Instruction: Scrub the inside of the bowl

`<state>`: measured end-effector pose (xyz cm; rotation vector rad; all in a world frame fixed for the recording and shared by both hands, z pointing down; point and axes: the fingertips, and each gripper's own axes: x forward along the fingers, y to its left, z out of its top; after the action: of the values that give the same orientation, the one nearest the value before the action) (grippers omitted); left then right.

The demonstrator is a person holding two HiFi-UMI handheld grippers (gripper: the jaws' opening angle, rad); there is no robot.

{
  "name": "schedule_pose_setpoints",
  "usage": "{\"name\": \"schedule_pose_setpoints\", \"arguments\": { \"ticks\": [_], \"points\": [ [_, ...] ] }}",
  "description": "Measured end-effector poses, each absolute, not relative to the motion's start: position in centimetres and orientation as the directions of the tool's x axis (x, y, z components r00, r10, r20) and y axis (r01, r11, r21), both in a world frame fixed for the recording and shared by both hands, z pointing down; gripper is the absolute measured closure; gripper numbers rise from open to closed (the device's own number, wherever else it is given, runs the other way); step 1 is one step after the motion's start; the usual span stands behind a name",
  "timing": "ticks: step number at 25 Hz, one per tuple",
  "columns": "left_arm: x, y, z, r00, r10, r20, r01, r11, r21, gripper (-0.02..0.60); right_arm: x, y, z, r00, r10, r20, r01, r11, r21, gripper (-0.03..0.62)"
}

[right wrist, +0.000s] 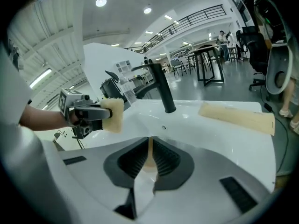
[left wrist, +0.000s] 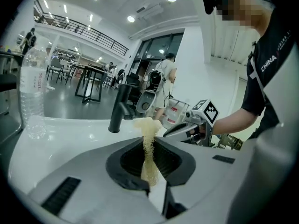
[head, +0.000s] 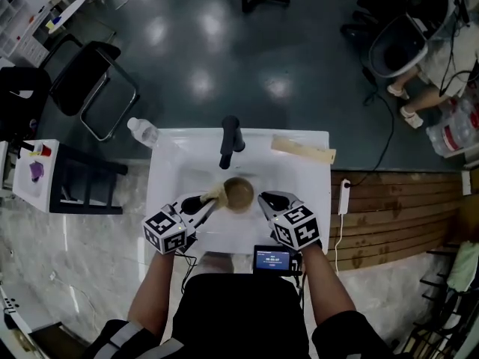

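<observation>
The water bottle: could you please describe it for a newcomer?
Find the white sink with its black faucet. On the sink's rear left corner stands the water bottle, the only clear plastic thing there.

The person wears a black short-sleeved top (head: 239, 313); its sleeve (left wrist: 263, 71) carries white lettering. Pale grey stripes (head: 131, 336) cross the dark clothing lower down. The left tool (head: 212, 199) and the right tool (head: 263, 199) each have a pale grey shell, black ribbed pads (left wrist: 170, 161) and a black-and-white square-marker cube (head: 165, 231). A thin black cable (head: 184, 262) hangs below the left tool.
</observation>
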<state>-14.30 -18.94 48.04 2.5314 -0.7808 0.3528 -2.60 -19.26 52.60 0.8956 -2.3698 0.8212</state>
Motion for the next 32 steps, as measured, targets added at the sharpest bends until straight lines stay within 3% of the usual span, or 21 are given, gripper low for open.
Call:
{"name": "schedule_pose_setpoints", "arguments": {
  "ticks": [14,30,32],
  "points": [
    [-12.1,-21.9,55.6,0.782,-0.325,0.533,-0.552,-0.758,0.348,0.551,-5.3,-22.2,62.6,-0.599,-0.242,0.763,-0.713,0.596,-0.370,0.514],
    [-9.3,-21.7,63.0,0.683,-0.176,0.709,-0.527,-0.790,0.312,0.551,-5.8,-23.1,68.1,-0.557,-0.176,0.812,-0.754,0.517,-0.405,0.517],
    [-8.9,-21.3,63.8,0.663,-0.153,0.733,-0.512,-0.806,0.296,0.551,-5.8,-23.3,68.3,-0.562,-0.181,0.807,-0.760,0.497,-0.418,0.545]
  ]
}}
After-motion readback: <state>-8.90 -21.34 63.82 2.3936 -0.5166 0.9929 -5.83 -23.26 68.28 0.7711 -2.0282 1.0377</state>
